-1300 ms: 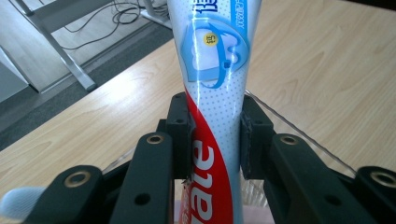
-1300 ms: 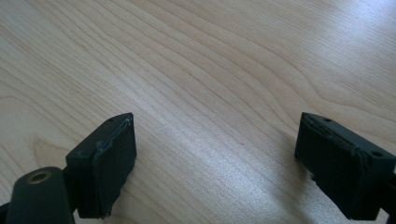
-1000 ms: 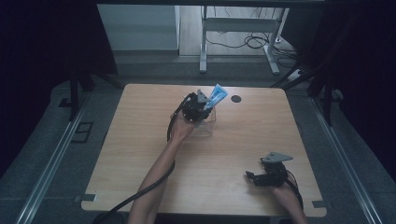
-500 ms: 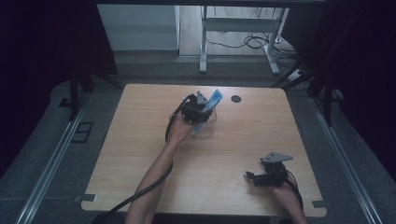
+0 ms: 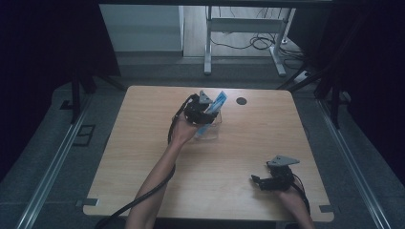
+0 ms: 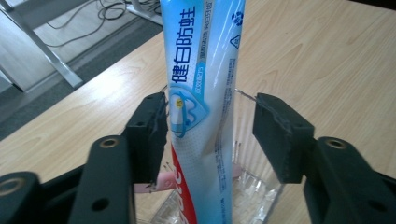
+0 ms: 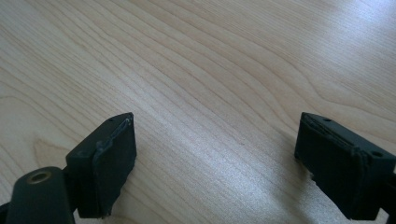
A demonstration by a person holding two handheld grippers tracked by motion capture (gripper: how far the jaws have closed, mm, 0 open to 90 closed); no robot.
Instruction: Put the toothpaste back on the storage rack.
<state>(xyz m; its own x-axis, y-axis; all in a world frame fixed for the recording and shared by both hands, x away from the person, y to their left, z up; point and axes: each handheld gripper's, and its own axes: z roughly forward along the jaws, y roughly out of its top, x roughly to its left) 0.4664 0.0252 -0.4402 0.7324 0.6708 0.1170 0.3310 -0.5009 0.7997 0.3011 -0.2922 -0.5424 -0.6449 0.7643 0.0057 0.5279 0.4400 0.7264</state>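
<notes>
The toothpaste tube (image 6: 205, 93) is already standing tilted inside the clear glass cup (image 6: 261, 186) at the far middle of the wooden table (image 5: 143, 143). The left gripper (image 6: 210, 135) has just been opening; its jaws are now standing apart around the tube, so only the withdrawal seems left. The right gripper (image 7: 215, 154) is resting open and empty at the near right.

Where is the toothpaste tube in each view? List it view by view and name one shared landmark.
High view: toothpaste tube leans at table centre-back, in the glass cup.
Left gripper view: tube stands at centre, between the left gripper's parted jaws.
Right gripper view: not in it.
Shared landmark: the wooden table.
</notes>
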